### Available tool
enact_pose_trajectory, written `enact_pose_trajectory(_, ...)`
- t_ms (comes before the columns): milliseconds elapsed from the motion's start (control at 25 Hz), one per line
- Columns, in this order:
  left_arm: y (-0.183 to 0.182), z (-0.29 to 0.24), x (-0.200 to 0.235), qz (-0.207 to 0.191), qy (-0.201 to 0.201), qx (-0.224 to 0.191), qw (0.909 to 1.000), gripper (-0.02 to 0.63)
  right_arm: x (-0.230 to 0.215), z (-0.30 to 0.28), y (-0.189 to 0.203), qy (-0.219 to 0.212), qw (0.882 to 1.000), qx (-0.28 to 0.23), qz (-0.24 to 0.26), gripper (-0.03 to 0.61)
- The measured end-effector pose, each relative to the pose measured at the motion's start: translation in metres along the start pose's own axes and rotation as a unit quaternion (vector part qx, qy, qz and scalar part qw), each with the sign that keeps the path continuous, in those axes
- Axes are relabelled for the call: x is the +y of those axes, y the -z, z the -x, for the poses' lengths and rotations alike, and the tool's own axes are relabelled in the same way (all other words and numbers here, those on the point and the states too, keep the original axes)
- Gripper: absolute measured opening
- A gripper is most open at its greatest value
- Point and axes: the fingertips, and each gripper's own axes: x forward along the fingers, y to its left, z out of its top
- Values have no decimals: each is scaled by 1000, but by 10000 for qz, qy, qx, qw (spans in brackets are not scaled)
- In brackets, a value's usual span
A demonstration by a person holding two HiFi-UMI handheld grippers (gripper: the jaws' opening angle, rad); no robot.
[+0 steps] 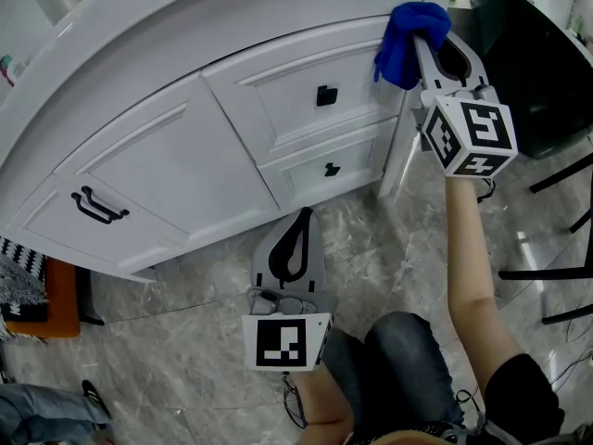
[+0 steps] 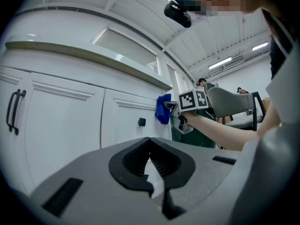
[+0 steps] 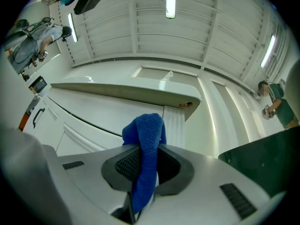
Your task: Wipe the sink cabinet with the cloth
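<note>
Cloth [image 1: 405,46] is in our right gripper [image 1: 428,44]. The jaws are squeezed tight on it. A soft blue lump sticks out past the tips, and the rest runs back between the jaws, along the way they point.

The lump sits at the top right corner of the cabinet [image 1: 176,160], just under the rim of the counter [image 1: 139,58]. It is at the right end of the top drawer [image 1: 287,86] and looks to be touching the white front there, but we cannot be sure how hard it presses. Almost all of the cabinet front lies to the left of the cloth and below it. The drawer's black knob [image 1: 326,95] is the first thing on that side. So we think the wipe has to go left along the drawer, or down the corner.

Our right arm [image 1: 473,258] is stretched out long and nearly straight, with the gripper pointing up at the corner. That arm is the only one near the work.

Our left gripper [image 1: 301,216] is low, by our knee, above the floor [image 1: 185,341]. It points at the bottom of the cabinet and is well apart from the cloth. Its jaws are closed tip to tip with nothing in them.
</note>
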Motion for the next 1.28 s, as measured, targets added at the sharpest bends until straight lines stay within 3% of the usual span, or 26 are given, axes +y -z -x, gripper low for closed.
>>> enact_pose_trajectory(120,-2,2,-1,40,-7,-23,10000,5,0,1,0,39,9999,139,79,58)
enact_pose_trajectory(240,-3,6,1,-18,-9,-23,10000,5,16,11,-11,-254,9995,181,35,58)
enact_pose_trajectory(400,2,13,13,-181,-107,74,9998,5,80,31,-37,-1058,9940,-190,-213,58)
enact_pose_trajectory(560,1,18,26,10,-403,47,9992,4,155,40,-48,-1855,9819,-277,-279,58)
enact_pose_trajectory(680,-1,24,34,106,-529,26,9985,5,198,42,-47,-2219,9740,-290,-359,58)
enact_pose_trajectory(840,2,31,45,-91,-517,70,9986,5,241,36,-39,-2605,9650,-171,-235,58)
enact_pose_trajectory(1280,6,30,42,-25,-447,83,9990,5,261,6,-12,-2555,9666,-15,-201,58)
